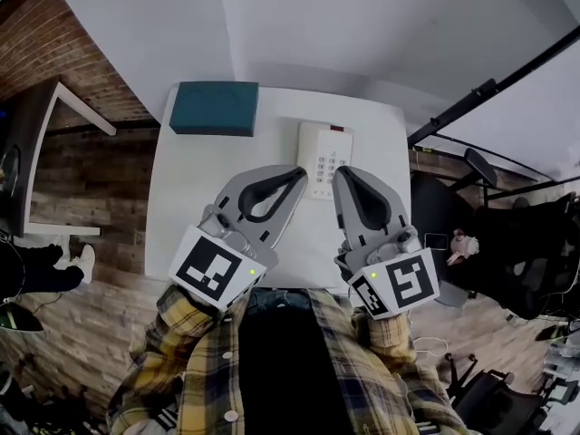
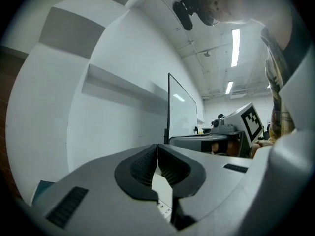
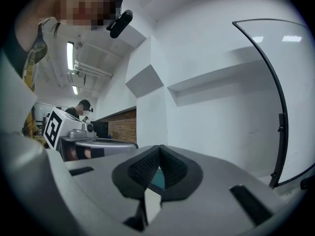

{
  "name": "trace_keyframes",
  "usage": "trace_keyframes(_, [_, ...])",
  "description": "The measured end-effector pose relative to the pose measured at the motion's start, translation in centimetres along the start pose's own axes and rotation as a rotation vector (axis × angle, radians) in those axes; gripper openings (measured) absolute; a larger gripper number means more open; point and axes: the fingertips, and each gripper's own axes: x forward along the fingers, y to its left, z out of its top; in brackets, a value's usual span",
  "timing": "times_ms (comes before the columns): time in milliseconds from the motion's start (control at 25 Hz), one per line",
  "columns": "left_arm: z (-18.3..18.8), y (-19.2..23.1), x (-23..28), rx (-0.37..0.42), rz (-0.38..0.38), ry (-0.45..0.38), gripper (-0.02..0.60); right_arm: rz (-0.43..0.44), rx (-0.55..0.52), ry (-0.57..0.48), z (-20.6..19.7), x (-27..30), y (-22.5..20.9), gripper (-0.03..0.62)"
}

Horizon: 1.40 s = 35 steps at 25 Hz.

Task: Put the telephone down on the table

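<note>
A white telephone (image 1: 323, 159) with a keypad lies flat on the white table (image 1: 181, 208), toward the middle of its far side. My left gripper (image 1: 299, 173) hovers just left of the phone's near end, jaws shut with nothing between them. My right gripper (image 1: 342, 176) hovers over the phone's near right corner, also shut and empty. In the left gripper view the closed jaws (image 2: 157, 150) meet tip to tip, and a sliver of the telephone's keypad (image 2: 165, 208) shows below them. In the right gripper view the jaws (image 3: 158, 150) are likewise pressed together.
A teal box (image 1: 216, 108) sits at the table's far left corner and shows through the jaw loop (image 3: 158, 179) in the right gripper view. A black stand (image 1: 471, 98) and an office chair (image 1: 526, 252) are to the right. Wooden floor lies to the left.
</note>
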Motion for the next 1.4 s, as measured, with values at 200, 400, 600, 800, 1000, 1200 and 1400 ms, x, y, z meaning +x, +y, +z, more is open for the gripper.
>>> trace_keyframes(200, [0.0, -0.5, -0.3, 0.007, -0.002, -0.007, 0.017, 0.019, 0.006, -0.01, 0.4, -0.3, 0.5, 0.025])
trace_keyframes(400, [0.0, -0.6, -0.4, 0.019, 0.003, -0.002, 0.017, 0.025, 0.006, -0.005, 0.3, -0.2, 0.6, 0.025])
trace_keyframes(600, [-0.3, -0.2, -0.4, -0.002, 0.012, 0.003, 0.017, 0.032, 0.001, 0.009, 0.0, 0.1, 0.6, 0.025])
trace_keyframes(800, [-0.2, 0.0, -0.5, -0.003, 0.015, 0.0, 0.017, 0.023, -0.002, 0.013, -0.2, 0.0, 0.5, 0.025])
trace_keyframes(1000, [-0.3, -0.5, -0.3, 0.015, 0.0, 0.014, 0.017, 0.026, 0.0, 0.016, -0.2, -0.1, 0.4, 0.025])
trace_keyframes(1200, [-0.6, -0.3, -0.1, -0.002, -0.003, 0.017, 0.017, 0.03, 0.008, 0.023, -0.4, -0.1, 0.3, 0.025])
trace_keyframes(1400, [-1.0, -0.3, 0.2, 0.032, -0.021, 0.039, 0.017, 0.027, 0.014, 0.029, -0.7, -0.1, -0.2, 0.025])
